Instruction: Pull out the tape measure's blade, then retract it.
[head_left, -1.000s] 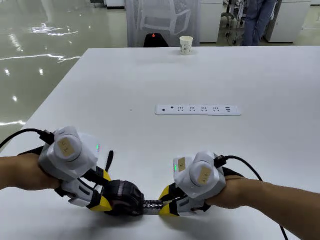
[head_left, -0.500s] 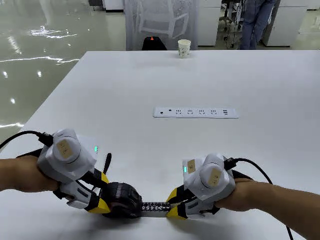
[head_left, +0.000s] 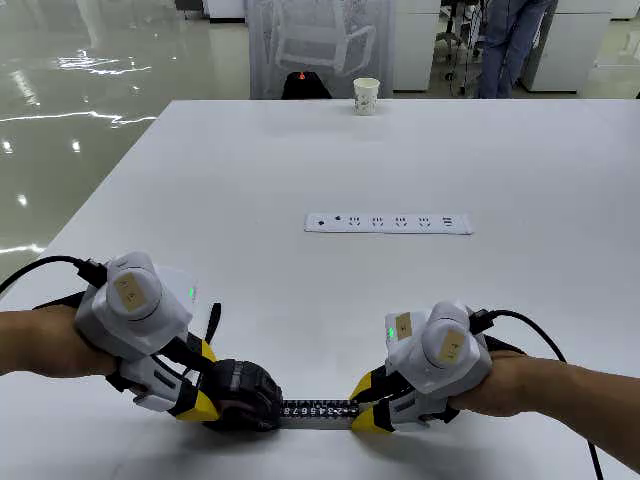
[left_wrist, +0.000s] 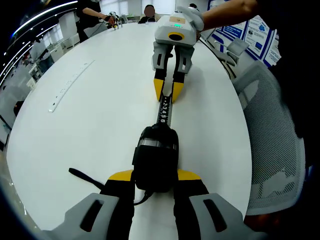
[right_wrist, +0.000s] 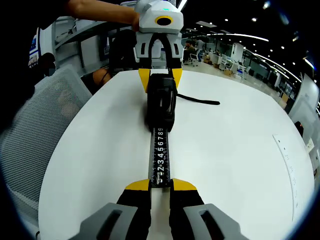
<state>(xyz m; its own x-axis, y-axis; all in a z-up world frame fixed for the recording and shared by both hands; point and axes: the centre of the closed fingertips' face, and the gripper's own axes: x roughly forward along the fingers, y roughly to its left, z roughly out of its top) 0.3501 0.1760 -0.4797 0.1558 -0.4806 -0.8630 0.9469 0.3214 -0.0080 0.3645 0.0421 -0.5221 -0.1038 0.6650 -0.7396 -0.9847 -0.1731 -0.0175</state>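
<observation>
- At the near edge of the white counter, the left gripper holds the black tape measure by its case. Its yellow-tipped fingers pinch the case from both sides.
- The case sits on the counter, and its black wrist strap lies loose on the surface beside it.
- The blade runs out of the case toward the right gripper, low along the counter, with printed numbers showing along it.
- The right gripper faces the left one, and its fingers are pressed together on the blade's free end.
- Farther off, a white power strip lies flat at mid-counter, well apart from both grippers.
- A paper cup stands upright near the far edge.
- Beyond the counter stands a mesh-backed chair on a glossy floor.
</observation>
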